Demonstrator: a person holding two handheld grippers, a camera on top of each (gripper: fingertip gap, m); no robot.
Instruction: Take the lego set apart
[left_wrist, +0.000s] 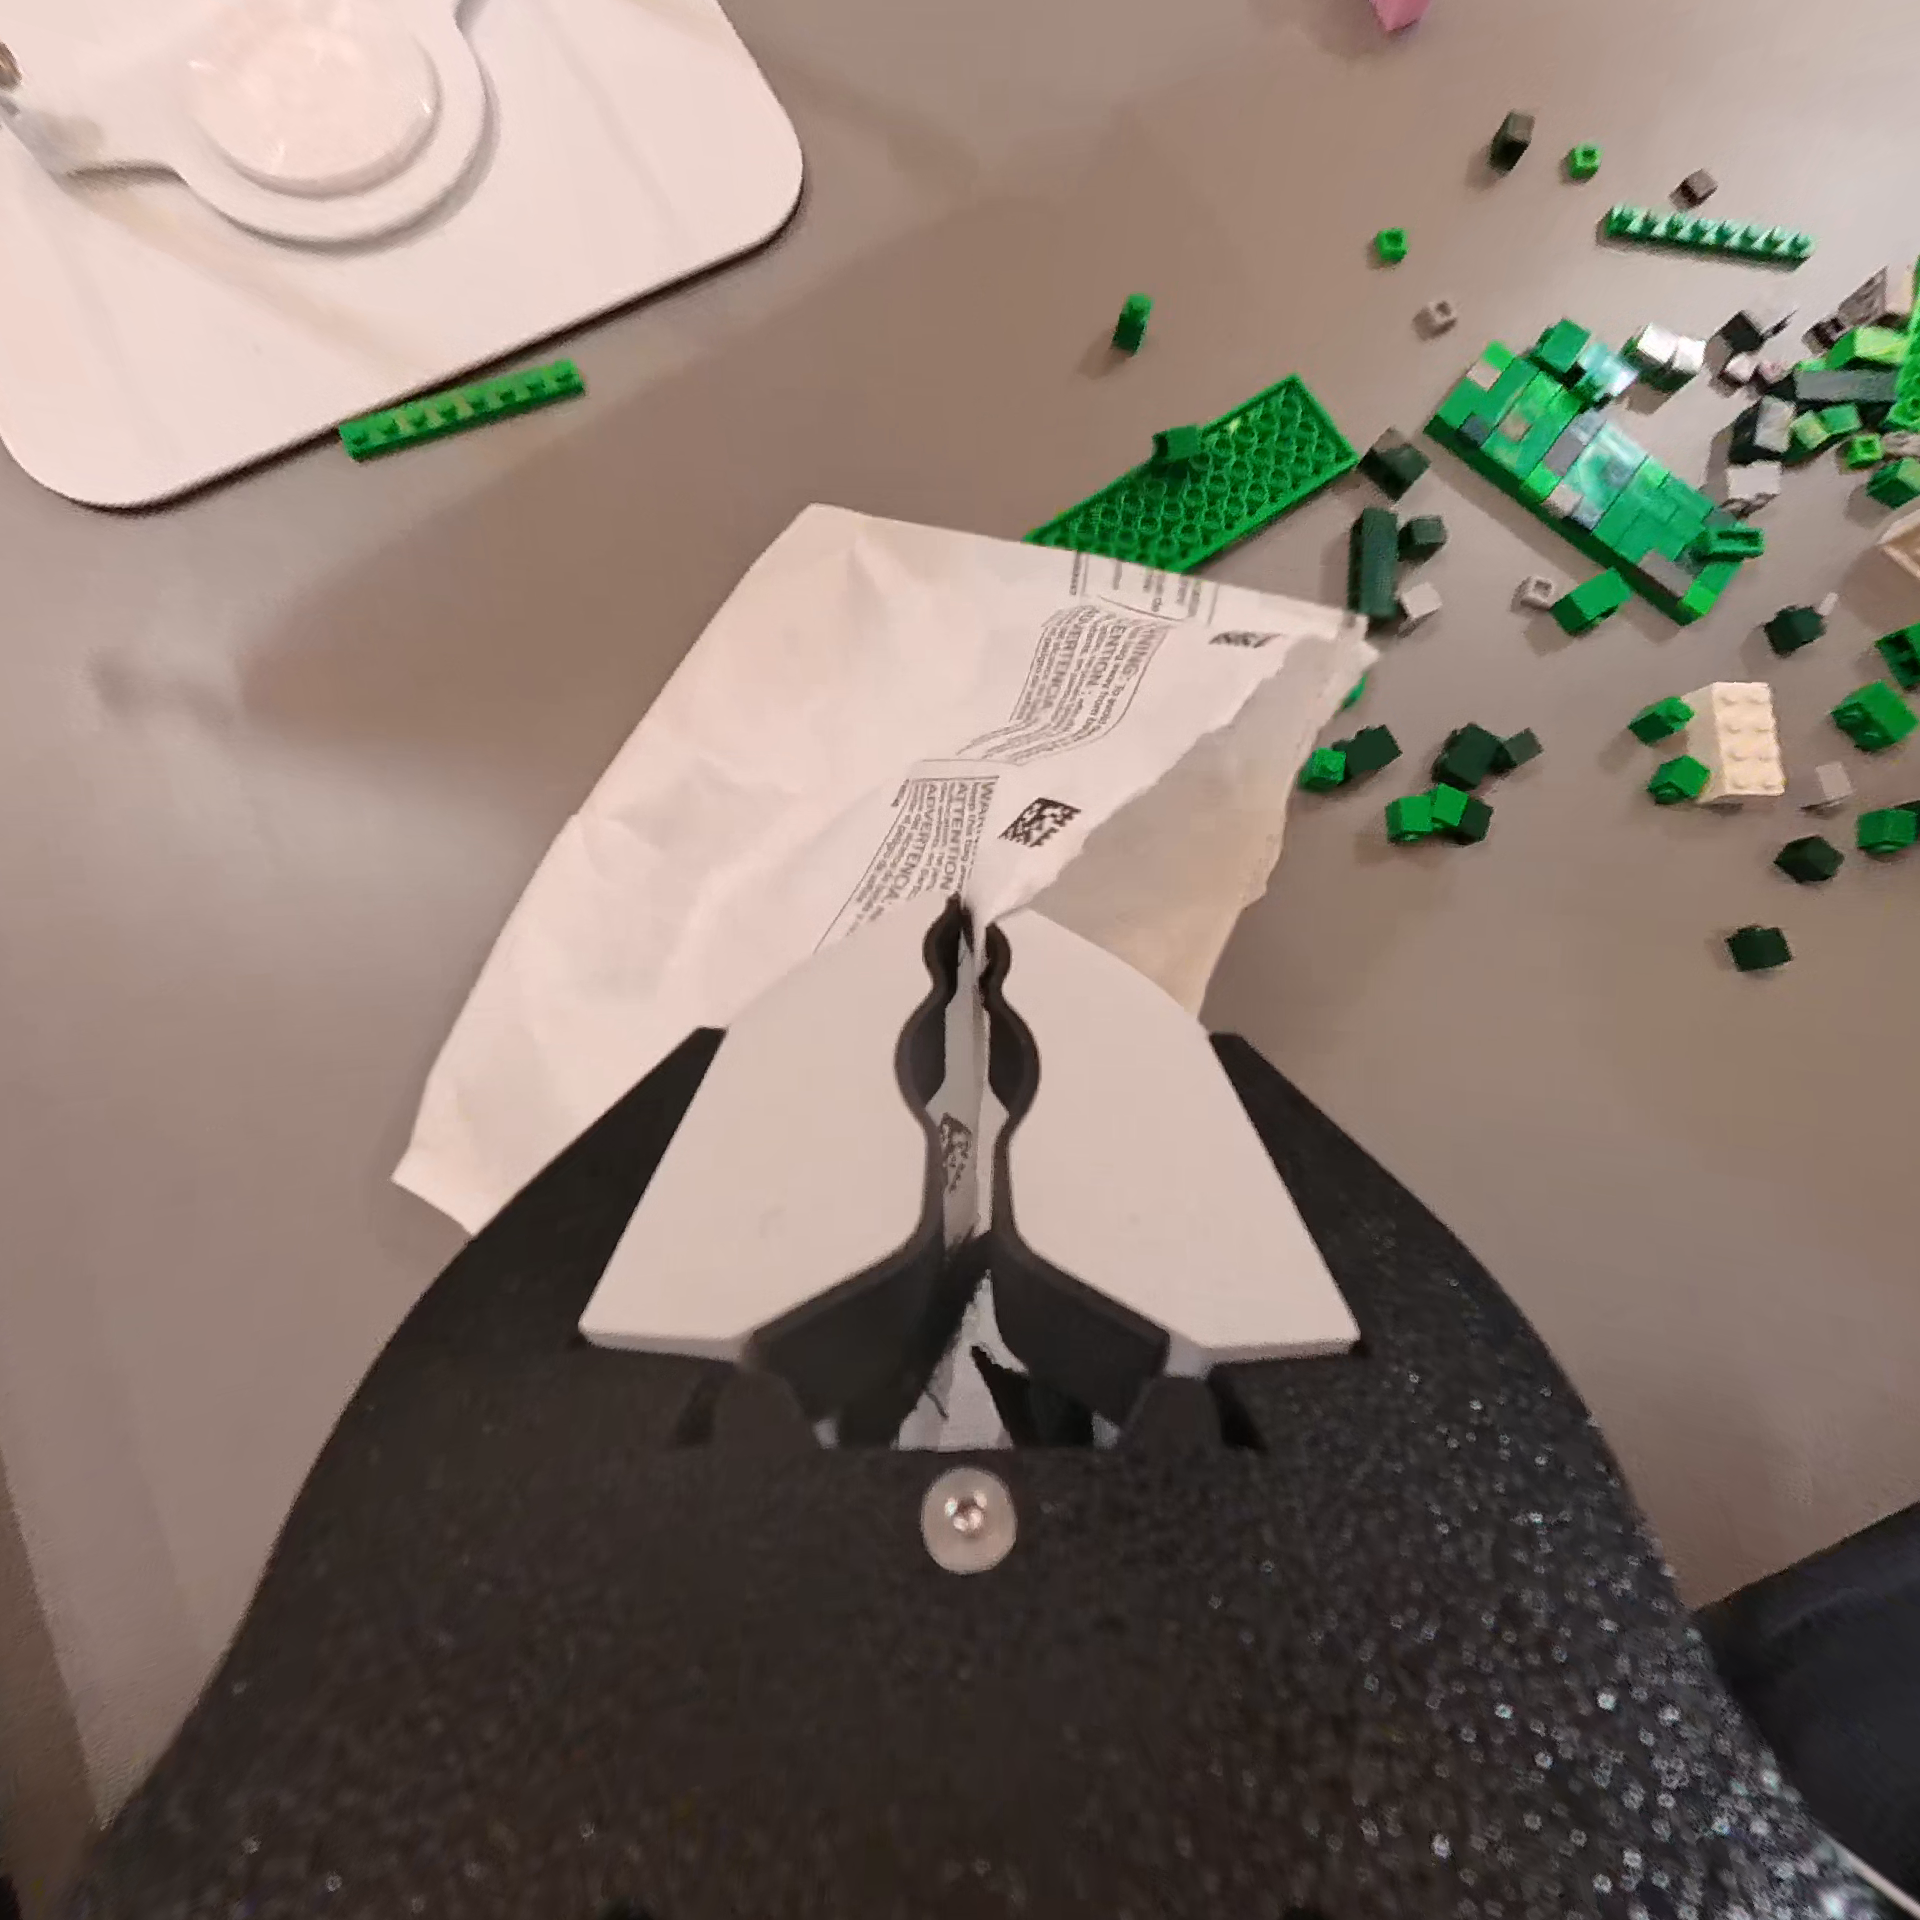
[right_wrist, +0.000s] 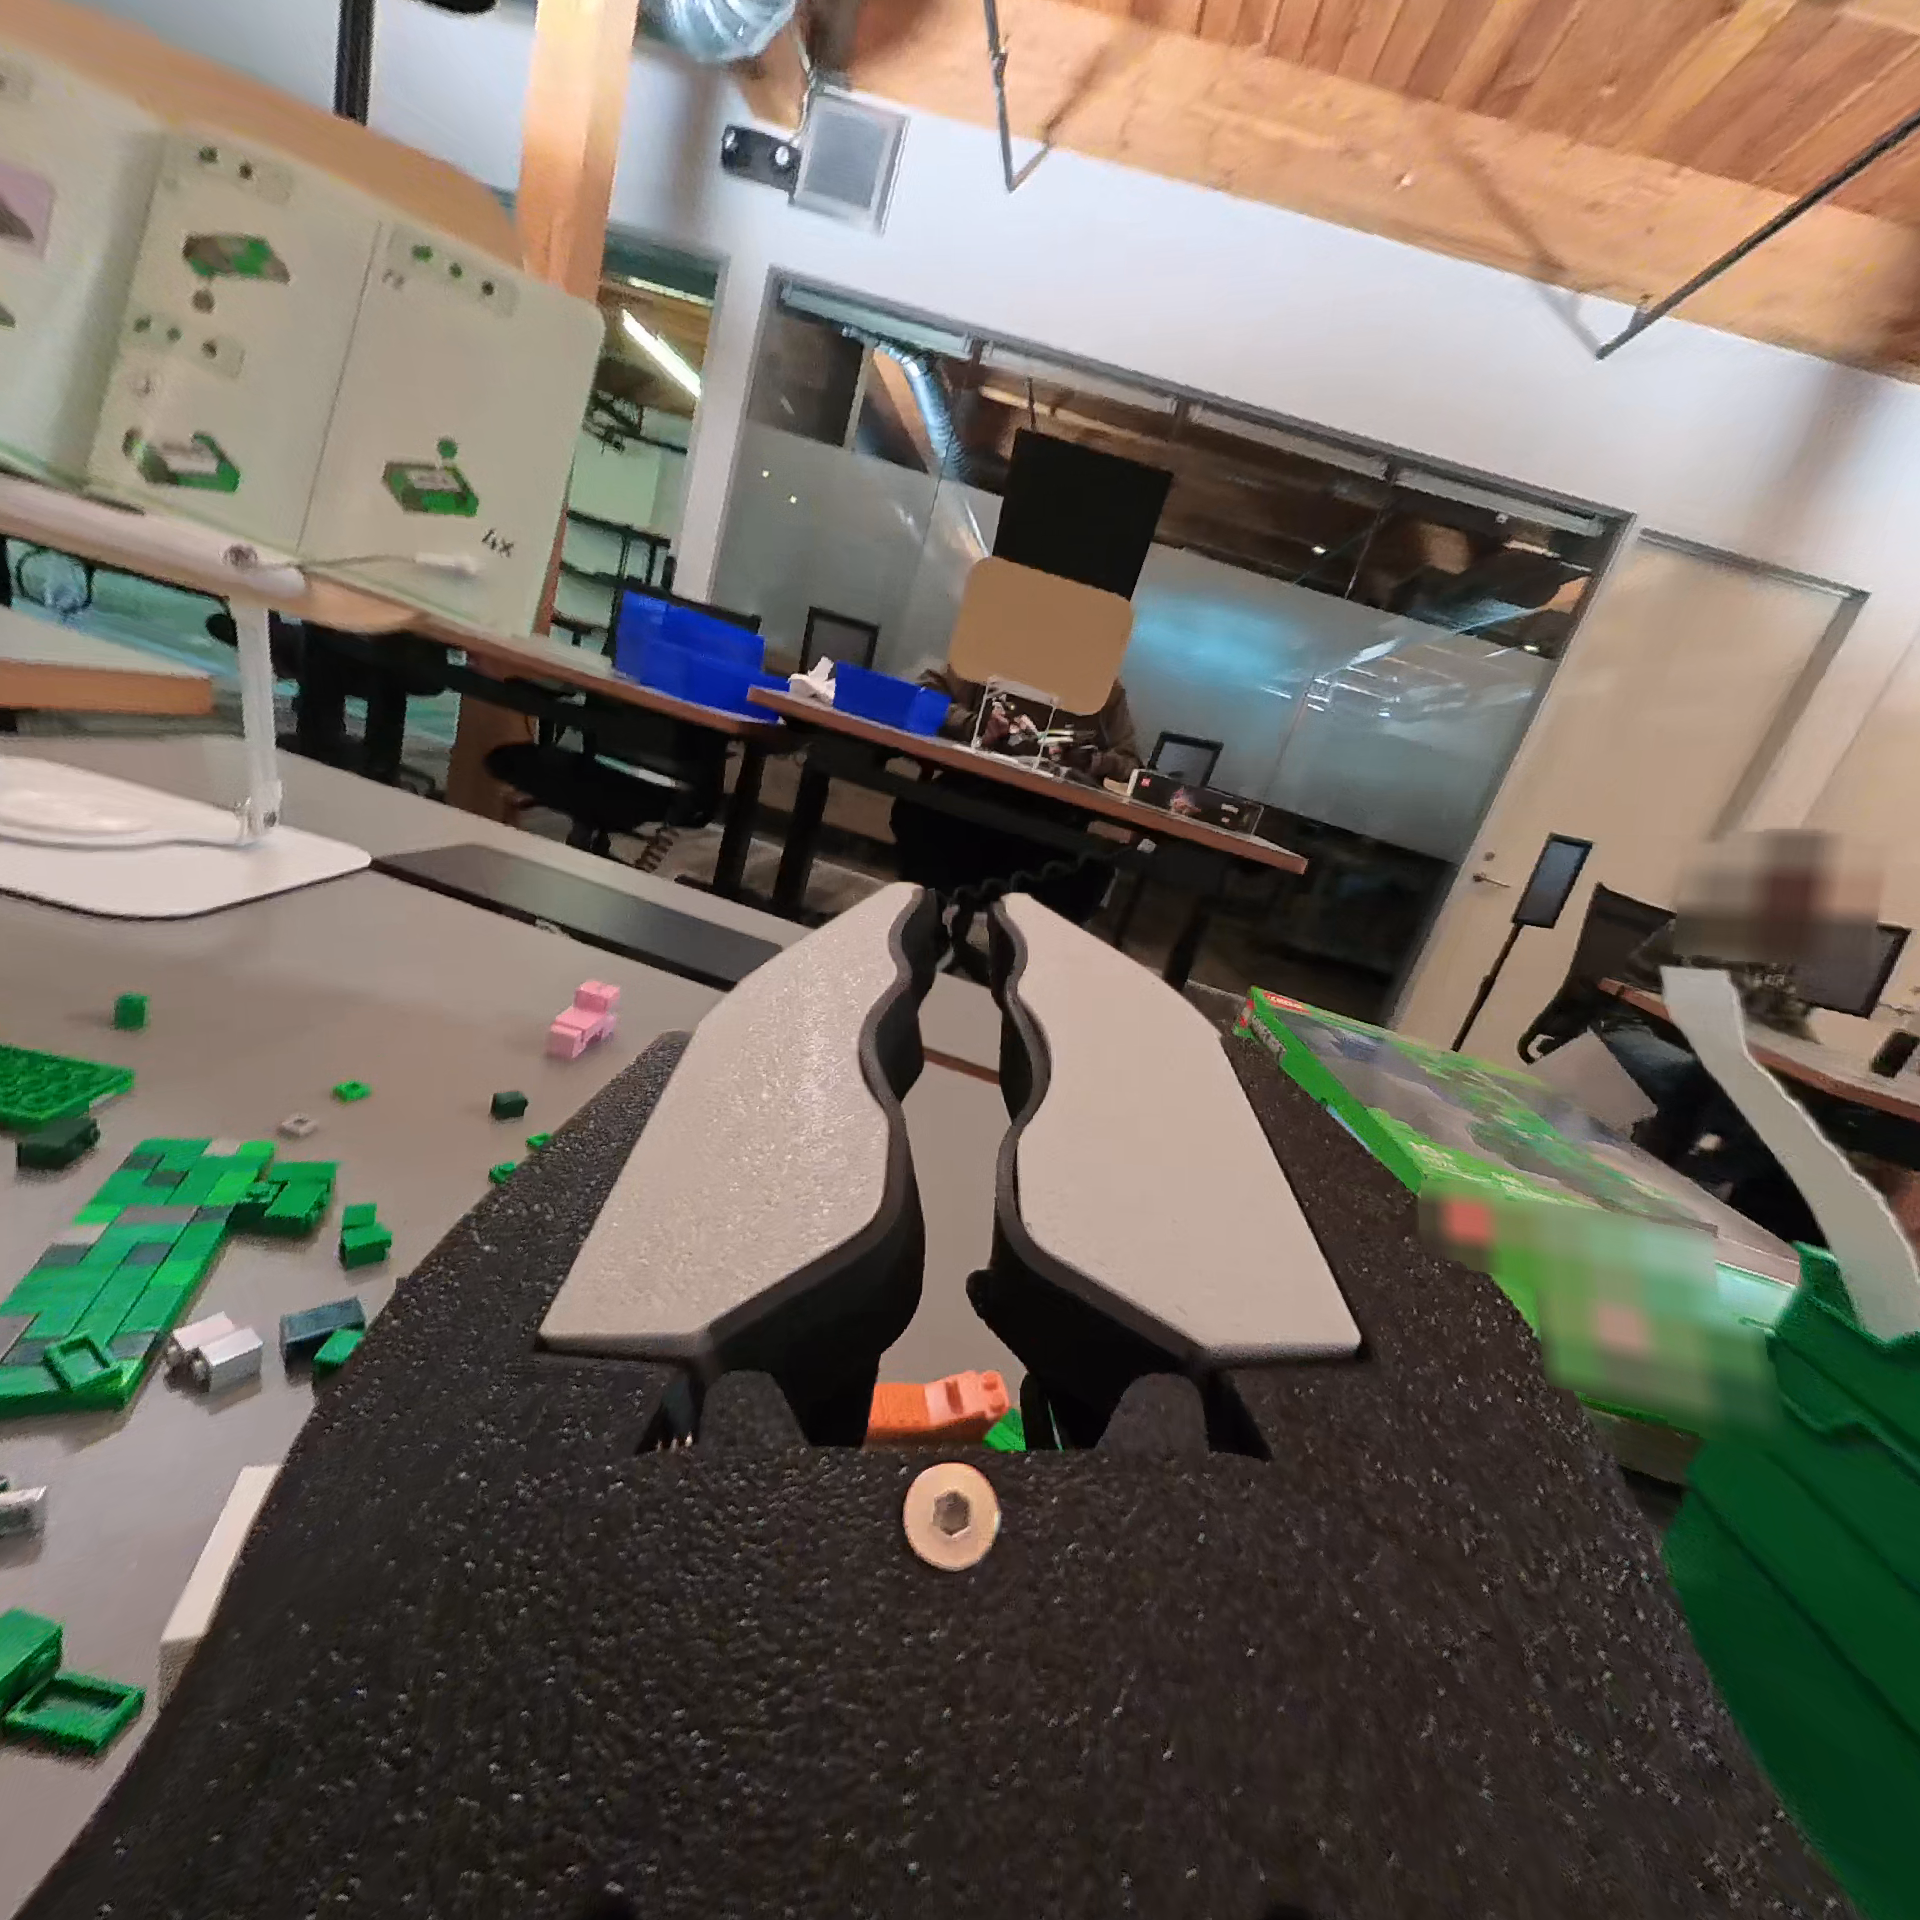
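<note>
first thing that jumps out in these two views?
The left gripper, shut on a torn white paper bag above the grey table. Right of it lies a scatter of green bricks. The right gripper points out across the room, slightly open and empty, near a green box.

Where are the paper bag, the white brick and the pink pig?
paper bag (left_wrist: 831, 748), left wrist view, on its flat white middle
white brick (left_wrist: 1737, 740), left wrist view, on its studded top
pink pig (right_wrist: 584, 1020), right wrist view, on its body
</note>
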